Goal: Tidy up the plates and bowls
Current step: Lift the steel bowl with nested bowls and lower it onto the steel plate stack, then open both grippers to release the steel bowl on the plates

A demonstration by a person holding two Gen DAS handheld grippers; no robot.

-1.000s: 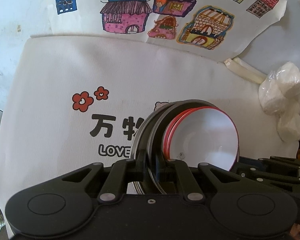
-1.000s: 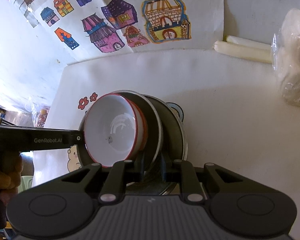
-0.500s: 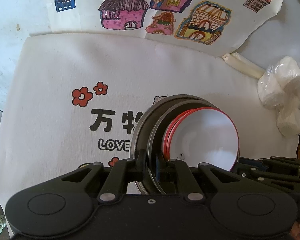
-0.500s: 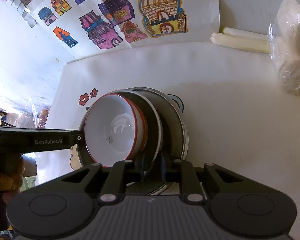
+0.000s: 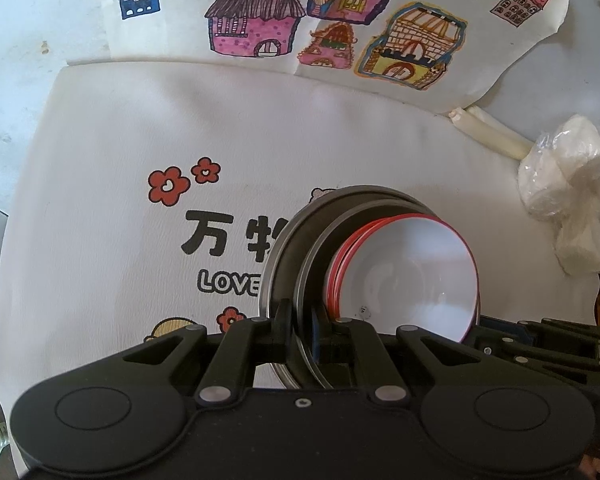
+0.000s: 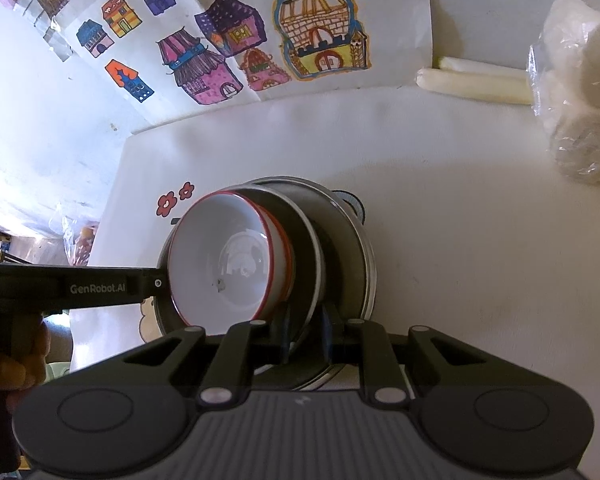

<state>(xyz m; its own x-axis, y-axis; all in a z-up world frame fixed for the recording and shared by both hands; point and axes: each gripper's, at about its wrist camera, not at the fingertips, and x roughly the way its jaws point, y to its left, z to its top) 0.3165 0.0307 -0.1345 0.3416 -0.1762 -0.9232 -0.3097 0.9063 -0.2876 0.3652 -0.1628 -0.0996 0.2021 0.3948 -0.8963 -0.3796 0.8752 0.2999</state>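
A nested stack stands over the white printed mat (image 5: 140, 128): white bowls with red rims (image 5: 412, 272) sit inside two steel dishes (image 5: 288, 240). My left gripper (image 5: 300, 328) is shut on the rim of the steel dishes at the stack's left edge. My right gripper (image 6: 306, 328) is shut on the steel rim (image 6: 364, 240) at the opposite edge, with the white bowl (image 6: 228, 256) just left of it. The left gripper's arm shows in the right wrist view (image 6: 80, 288), reaching the bowl's rim.
A paper sheet with coloured house drawings (image 5: 340, 28) lies beyond the mat. Two white sticks (image 6: 472, 80) and a plastic bag of white rolls (image 6: 580, 100) lie at the right. Clutter shows past the table's left edge (image 6: 72, 236).
Both grippers and the stack have shifted slightly toward the near side of the mat; more print shows under the stack. The grips have not changed.
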